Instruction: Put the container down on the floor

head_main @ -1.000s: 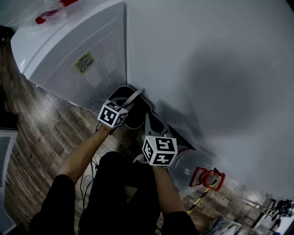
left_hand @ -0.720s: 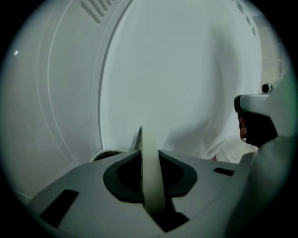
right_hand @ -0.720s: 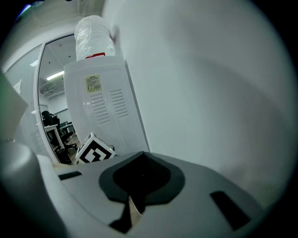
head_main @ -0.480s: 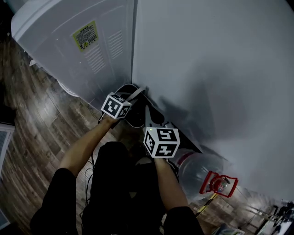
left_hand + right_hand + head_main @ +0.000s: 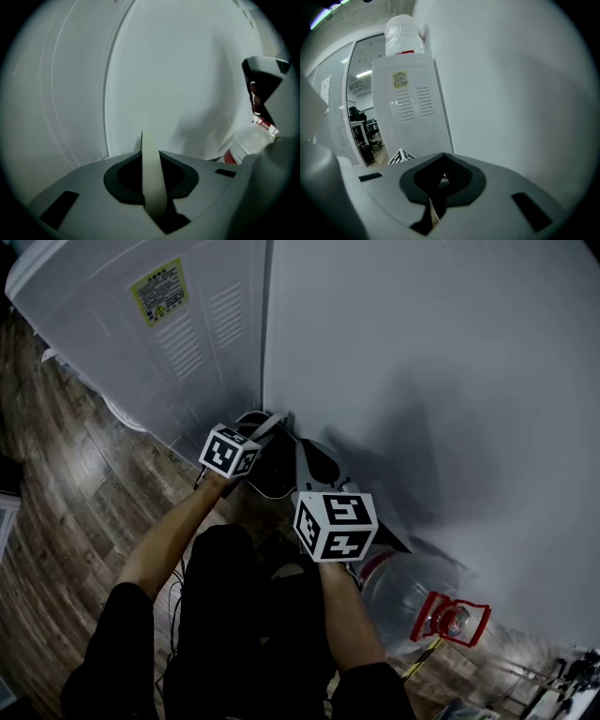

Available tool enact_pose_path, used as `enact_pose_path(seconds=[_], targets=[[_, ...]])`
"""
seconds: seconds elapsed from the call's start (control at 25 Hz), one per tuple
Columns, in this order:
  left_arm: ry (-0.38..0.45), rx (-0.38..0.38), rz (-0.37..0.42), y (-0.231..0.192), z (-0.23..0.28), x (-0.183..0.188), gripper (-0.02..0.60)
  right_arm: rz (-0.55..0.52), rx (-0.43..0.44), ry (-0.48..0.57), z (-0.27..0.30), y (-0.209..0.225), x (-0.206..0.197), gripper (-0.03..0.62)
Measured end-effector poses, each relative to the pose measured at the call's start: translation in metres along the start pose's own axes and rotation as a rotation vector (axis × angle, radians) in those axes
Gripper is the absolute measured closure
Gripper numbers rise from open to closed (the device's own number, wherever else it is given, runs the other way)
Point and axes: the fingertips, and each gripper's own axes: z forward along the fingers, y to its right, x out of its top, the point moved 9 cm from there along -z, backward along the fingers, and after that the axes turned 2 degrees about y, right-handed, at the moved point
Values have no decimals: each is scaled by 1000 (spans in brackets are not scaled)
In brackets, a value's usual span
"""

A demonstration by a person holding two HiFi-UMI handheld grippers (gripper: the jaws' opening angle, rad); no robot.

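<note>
Seen from above, a person in dark clothes stood over a wooden floor (image 5: pixel 66 484) and reached both arms down into a corner. A white water dispenser (image 5: pixel 178 343) stood on the far left of that corner, and a plain pale wall (image 5: pixel 422 362) filled the right.

The container (image 5: pixel 272 472), dark and round with a thin pale edge, sat low in this corner, just beside the foot of the dispenser and close to the wall. It lay between the two tools. Whether its base touched the floor could not be told.

The left gripper (image 5: pixel 279 418) reached in from the near left to the container's far left edge. Its jaws were drawn tight together, with only a thin pale strip (image 5: pixel 150 178) showing in the gap. The right gripper (image 5: pixel 300 446) reached in from the near right to the container's right edge. Its jaws were also pressed together, on a thin pale sliver (image 5: pixel 433 212).

To the near right, a large clear water bottle (image 5: pixel 398 582) lay on its side by the wall, with a red fitting (image 5: pixel 455 618) just beyond its end.

The right gripper view looked toward the dispenser, which carried another bottle (image 5: pixel 404 35) on top. It also showed a corner of the left tool's marker cube (image 5: pixel 401 157).
</note>
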Motion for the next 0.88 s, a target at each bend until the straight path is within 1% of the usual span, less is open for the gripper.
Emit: enact_pose_path(seconds=[0.08, 0.2, 0.28, 0.4, 0.6, 0.72, 0.88], targets=[[4, 37, 28, -2, -2, -3, 506, -1, 0, -6, 0, 1, -1, 585], [22, 126, 142, -2, -8, -4, 505, -6, 5, -5, 1, -3, 2, 585], [60, 181, 188, -3, -15, -3, 485, -18, 5, 0, 1, -6, 4, 585], [93, 222, 188, -6, -25, -5, 479, -39, 10, 1, 2, -13, 6, 585], [120, 256, 166, -14, -46, -15, 479, -58, 19, -11, 3, -21, -2, 585], [143, 281, 175, -16, -57, -20, 476, -51, 18, -13, 3, -20, -5, 583], [205, 307, 168, -20, -77, -15, 483, -58, 32, -7, 8, -28, -2, 585]])
